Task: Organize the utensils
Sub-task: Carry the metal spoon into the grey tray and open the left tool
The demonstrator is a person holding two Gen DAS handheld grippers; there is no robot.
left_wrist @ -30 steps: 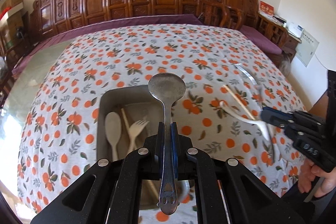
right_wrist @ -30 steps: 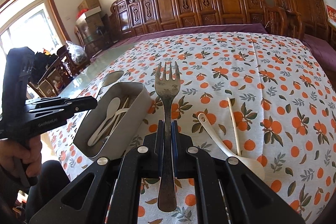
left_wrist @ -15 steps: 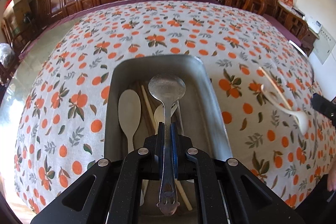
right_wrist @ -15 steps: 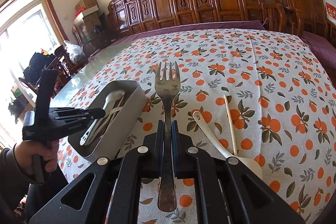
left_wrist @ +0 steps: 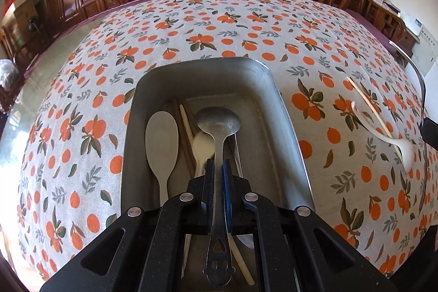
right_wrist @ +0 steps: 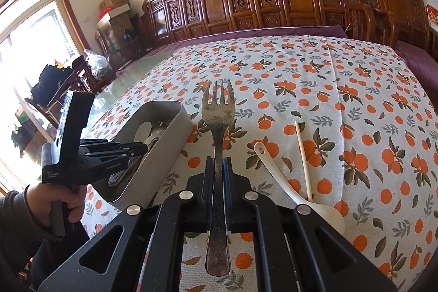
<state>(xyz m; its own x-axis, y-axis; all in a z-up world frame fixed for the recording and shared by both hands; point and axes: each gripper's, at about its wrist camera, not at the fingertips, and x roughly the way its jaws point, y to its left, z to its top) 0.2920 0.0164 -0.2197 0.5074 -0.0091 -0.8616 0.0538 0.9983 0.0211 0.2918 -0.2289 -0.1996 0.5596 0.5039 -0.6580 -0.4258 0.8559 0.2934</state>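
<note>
Utensils are being gathered into the metal tray [left_wrist: 284, 127], and the metal spoon [left_wrist: 219, 125] is the one in hand: the left gripper [left_wrist: 218, 177] has its jaws clenched on the spoon's handle, long axis running straight ahead along the fingers, bowl forward and hanging over the tray's interior. Directly beneath and just left of the jaws, inside the tray, lie a pale spoon [left_wrist: 161, 138], a pair of brown chopsticks [left_wrist: 182, 133] and other pale pieces, all roughly parallel to the held spoon. By my reading the coming move is simply a release, since the spoon already lines up with the tray's length; the tail of the handle sits behind the jaws, near the tray's close end, so it might catch the rim. Out to the side, the right gripper [right_wrist: 218, 174] is closed on a metal fork [right_wrist: 218, 111], tines forward, with the tray to its left. Right of those jaws, on the tablecloth [right_wrist: 342, 78], a white ladle spoon [right_wrist: 295, 193] and one pale chopstick [right_wrist: 302, 155] await collection.
</note>
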